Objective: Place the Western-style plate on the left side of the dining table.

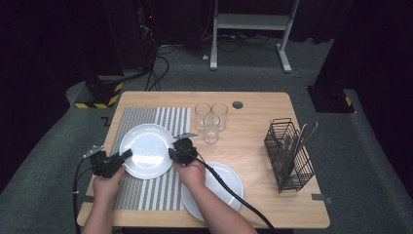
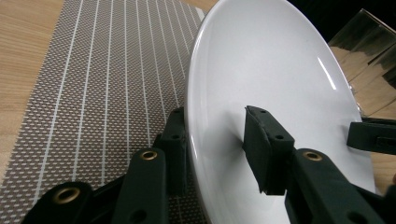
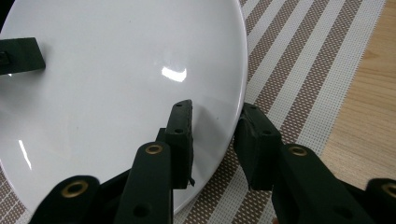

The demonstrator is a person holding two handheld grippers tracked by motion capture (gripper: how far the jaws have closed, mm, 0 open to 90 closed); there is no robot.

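Straddling plate [image 1: 146,150] rim at left-centre frame, both grippers [image 1: 111,163] [image 1: 179,152], jaws apart, unclamped; bare wood upper right beyond mat [image 1: 146,195].

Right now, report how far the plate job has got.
Done: the white plate lies on the striped placemat. In hand: the left gripper and right gripper each straddle its rim, fingers not visibly pressing. Left: a second plate sits on bare wood, beside the placemat.
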